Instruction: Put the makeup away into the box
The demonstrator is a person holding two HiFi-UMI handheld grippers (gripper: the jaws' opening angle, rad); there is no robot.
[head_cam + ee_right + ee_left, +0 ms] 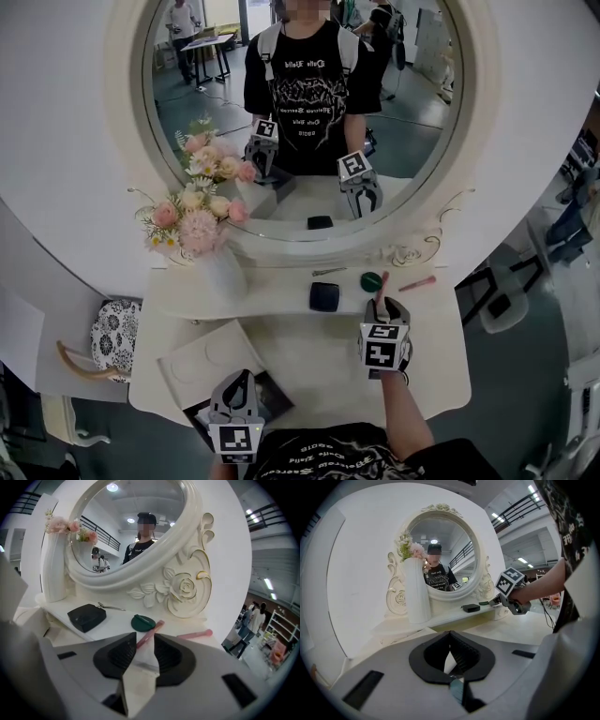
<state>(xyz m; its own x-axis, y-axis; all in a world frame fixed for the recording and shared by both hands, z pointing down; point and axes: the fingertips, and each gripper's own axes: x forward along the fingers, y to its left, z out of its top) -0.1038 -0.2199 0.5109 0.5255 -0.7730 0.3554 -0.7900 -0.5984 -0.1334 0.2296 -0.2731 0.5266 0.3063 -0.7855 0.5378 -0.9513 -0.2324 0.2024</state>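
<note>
The pink stick (152, 631) sits between the open jaws of your right claw (145, 641), its far end by the green compact (143, 622) on the shelf (281, 305). The box (272, 394) lies at the desk's (309, 356) near-left corner beside your left claw (450, 634), which is closed and empty.
</note>
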